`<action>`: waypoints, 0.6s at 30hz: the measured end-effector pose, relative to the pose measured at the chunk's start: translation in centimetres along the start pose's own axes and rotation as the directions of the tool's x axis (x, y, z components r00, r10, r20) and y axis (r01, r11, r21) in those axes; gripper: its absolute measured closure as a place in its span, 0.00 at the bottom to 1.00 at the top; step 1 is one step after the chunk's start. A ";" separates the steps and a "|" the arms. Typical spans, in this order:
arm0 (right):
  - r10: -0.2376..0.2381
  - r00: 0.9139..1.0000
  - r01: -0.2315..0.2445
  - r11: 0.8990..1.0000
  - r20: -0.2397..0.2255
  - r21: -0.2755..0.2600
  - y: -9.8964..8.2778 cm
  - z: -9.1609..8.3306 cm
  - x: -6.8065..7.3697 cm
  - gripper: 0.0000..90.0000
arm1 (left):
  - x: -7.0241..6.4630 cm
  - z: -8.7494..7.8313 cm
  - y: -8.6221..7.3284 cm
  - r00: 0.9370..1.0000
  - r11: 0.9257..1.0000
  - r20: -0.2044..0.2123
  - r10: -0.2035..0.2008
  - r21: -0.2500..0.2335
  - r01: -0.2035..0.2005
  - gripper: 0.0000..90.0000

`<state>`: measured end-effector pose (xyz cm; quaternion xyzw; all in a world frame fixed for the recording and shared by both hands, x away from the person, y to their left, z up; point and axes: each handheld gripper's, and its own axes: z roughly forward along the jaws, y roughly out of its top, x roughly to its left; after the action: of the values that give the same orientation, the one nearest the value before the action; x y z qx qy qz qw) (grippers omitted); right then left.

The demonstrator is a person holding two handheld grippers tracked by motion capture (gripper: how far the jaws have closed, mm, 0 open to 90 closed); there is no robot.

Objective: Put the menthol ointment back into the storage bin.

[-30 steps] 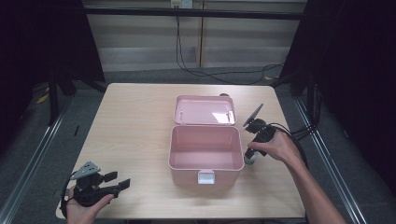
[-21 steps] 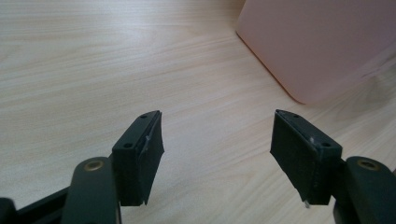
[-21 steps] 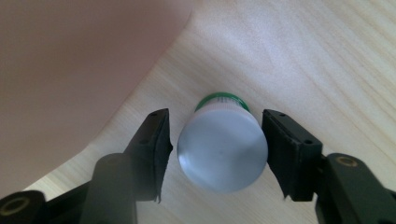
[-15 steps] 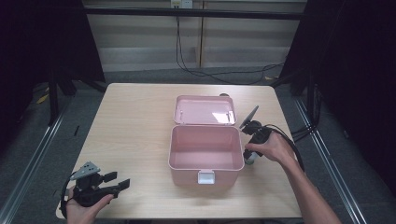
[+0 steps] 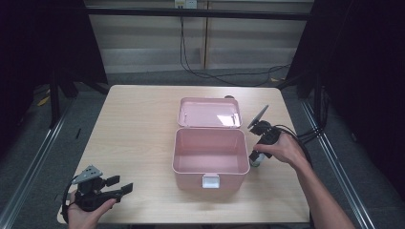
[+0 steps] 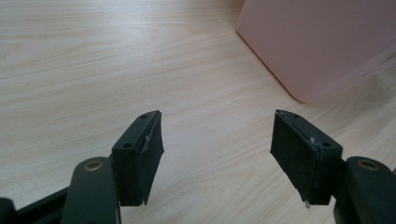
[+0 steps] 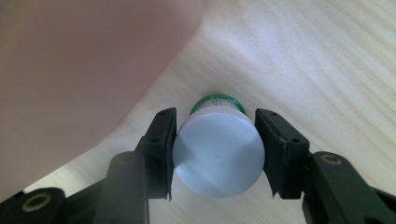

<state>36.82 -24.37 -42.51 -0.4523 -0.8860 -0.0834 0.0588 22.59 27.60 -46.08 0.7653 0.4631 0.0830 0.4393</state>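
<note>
An open pink plastic box (image 5: 210, 175) stands mid-table, its lid (image 5: 208, 113) laid back behind it. Just off its right wall stands a small bottle (image 5: 257, 162) with a pale flat cap and a green band. My right gripper (image 5: 255, 158) points down over it. In the right gripper view the two pads press on either side of the bottle's cap (image 7: 218, 158), so the right gripper (image 7: 215, 117) is shut on it, with the box wall (image 7: 79, 70) close at the left. My left gripper (image 5: 120, 184) rests near the table's front left corner, open and holding nothing (image 6: 217, 140).
The wooden table (image 5: 133, 129) ends close behind my left hand at the front edge. A corner of the pink box (image 6: 327, 42) lies ahead of the left jaws. Cables (image 5: 305, 136) trail from the right gripper off the table's right side.
My right hand has shifted slightly toward the box and settled over the bottle. The left hand and gripper have not moved.
</note>
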 end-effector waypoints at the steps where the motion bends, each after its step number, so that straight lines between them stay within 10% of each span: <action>1: 0.001 1.000 -0.001 1.000 -0.002 0.002 0.0 -0.1 0.0 0.57 | 0.0 0.0 0.0 1.000 1.000 -0.001 0.000 -0.001 0.000 0.38; 9: -0.007 0.998 0.007 1.000 -0.061 -0.004 -0.4 -0.7 -0.1 0.57 | 0.0 0.0 0.0 1.000 1.000 0.000 0.000 0.000 0.000 0.38; 18: -0.038 0.999 0.038 0.999 -0.013 0.022 -0.4 -2.2 0.3 0.57 | 0.0 0.0 0.0 1.000 1.000 -0.002 0.000 0.000 0.000 0.38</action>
<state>36.44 -24.83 -40.30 -0.4340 -0.8950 -0.0772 0.0677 22.60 27.60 -46.08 0.7652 0.4635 0.0838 0.4389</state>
